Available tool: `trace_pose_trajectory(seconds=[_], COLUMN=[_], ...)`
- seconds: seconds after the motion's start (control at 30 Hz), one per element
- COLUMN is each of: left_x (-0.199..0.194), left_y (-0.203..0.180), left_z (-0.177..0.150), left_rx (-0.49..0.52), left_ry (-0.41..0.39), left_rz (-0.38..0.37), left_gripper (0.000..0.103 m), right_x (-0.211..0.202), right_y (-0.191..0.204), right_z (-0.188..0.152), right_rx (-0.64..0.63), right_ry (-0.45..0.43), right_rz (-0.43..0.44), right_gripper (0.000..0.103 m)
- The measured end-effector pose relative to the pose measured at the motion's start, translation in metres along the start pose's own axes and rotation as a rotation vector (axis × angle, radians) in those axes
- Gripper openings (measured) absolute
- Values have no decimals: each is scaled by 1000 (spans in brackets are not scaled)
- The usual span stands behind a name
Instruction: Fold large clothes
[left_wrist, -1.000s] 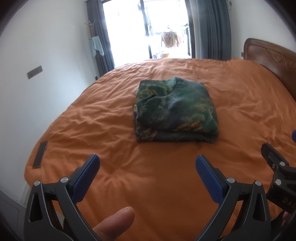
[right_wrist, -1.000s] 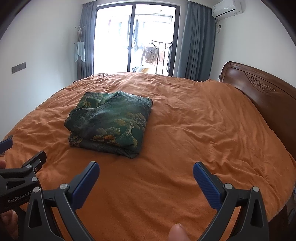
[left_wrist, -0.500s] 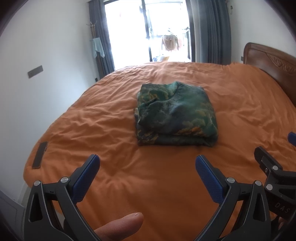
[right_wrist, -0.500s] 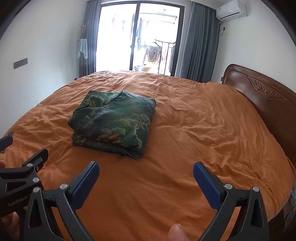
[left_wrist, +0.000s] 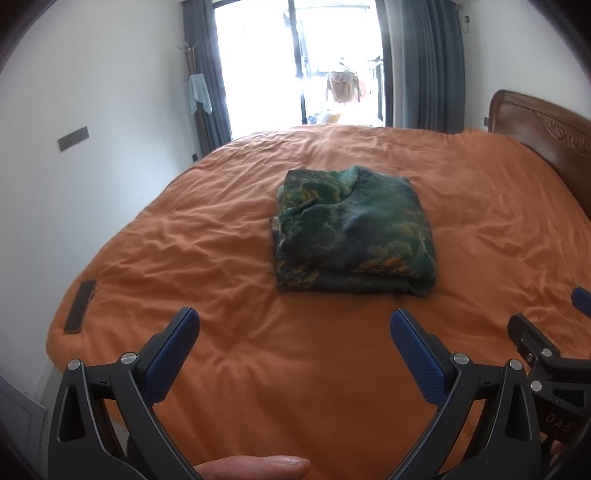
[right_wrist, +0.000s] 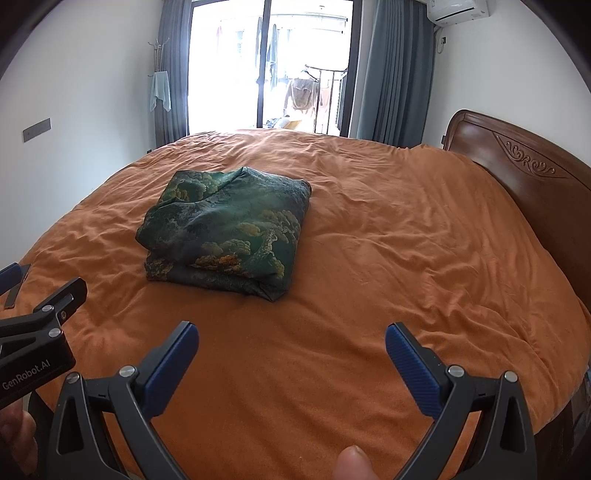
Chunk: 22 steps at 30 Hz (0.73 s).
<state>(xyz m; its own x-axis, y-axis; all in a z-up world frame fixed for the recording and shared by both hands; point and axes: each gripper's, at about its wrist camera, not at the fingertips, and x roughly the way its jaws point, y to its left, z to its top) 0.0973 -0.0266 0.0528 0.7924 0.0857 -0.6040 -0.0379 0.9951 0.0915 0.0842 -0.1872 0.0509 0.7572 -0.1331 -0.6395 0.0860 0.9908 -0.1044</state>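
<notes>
A green patterned garment (left_wrist: 352, 230) (right_wrist: 229, 229) lies folded into a thick square in the middle of the orange bed cover (left_wrist: 258, 369) (right_wrist: 406, 240). My left gripper (left_wrist: 294, 321) is open and empty, held over the near part of the bed, well short of the garment. My right gripper (right_wrist: 291, 332) is also open and empty, at about the same distance, with the garment ahead and to its left. Each gripper's body shows at the edge of the other's view.
A dark phone (left_wrist: 79, 306) lies near the bed's left corner. A carved wooden headboard (right_wrist: 524, 170) runs along the right. A white wall stands close on the left, with curtains and a glass door (right_wrist: 266, 66) behind the bed.
Both grippers have drawn back and tilted up a little, so the folded garment sits lower in both views. The garment itself has not moved.
</notes>
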Motion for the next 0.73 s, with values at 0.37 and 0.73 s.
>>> trace_pose_trajectory(seconds=[0.37,0.73], left_x=[6,4], left_y=[-13,-17], left_z=[-7,-8], left_rx=[6,13], left_ry=[22,11], left_rz=[-9,-32], left_gripper=[103,103], right_x=[2,4], right_y=[-2,-4], right_z=[-1,-2], right_rx=[-4,-4], right_ry=[3,5], right_rz=[-11,-12], right_gripper=[103,103])
